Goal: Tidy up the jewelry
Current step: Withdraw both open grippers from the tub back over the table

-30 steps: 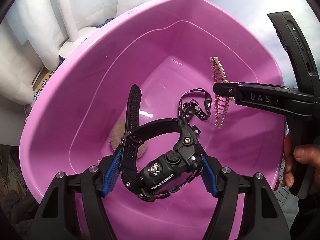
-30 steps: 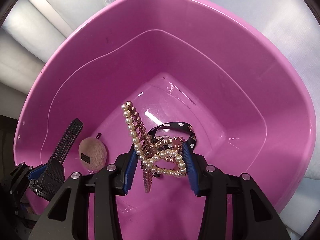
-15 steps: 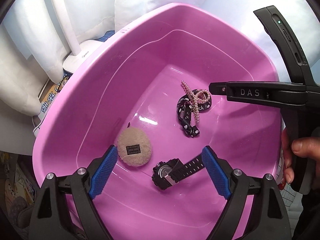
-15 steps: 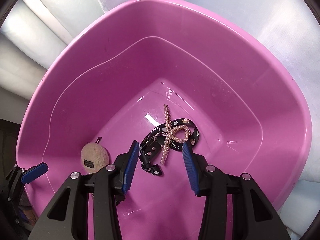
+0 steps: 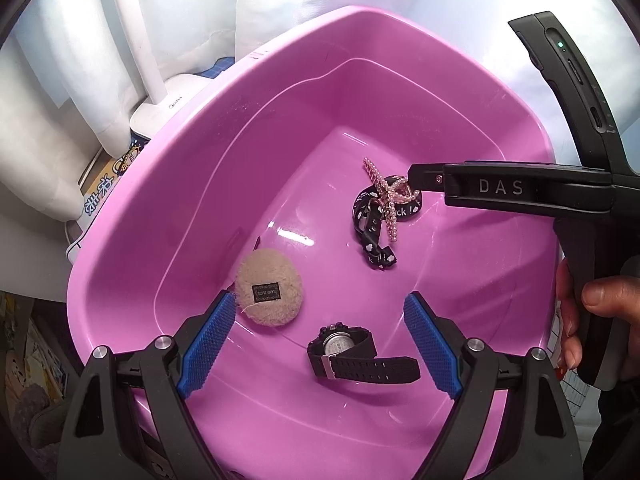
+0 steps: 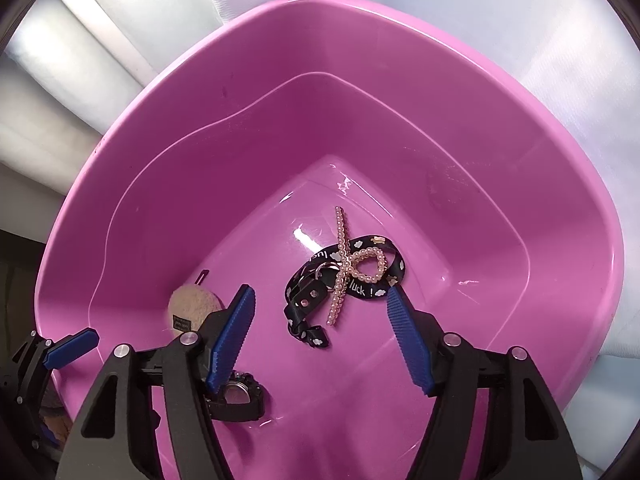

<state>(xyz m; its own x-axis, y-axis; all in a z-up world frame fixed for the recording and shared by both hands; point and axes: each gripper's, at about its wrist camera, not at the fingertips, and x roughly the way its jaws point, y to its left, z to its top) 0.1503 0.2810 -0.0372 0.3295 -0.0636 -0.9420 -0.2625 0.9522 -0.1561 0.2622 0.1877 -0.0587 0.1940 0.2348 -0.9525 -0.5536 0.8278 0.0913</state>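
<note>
Both grippers are hovering over the pink tub (image 5: 160,216), the drop-off step seems finished. The left gripper (image 5: 316,340) fingers are standing apart above the watch (image 5: 348,354). The right gripper (image 6: 320,328) fingers have just been opening, with nothing clamped; the pearl clip (image 6: 352,264) is lying on the black strap (image 6: 304,300) at the tub's far right. Next, both hands probably need to go fetch more jewelry.
</note>
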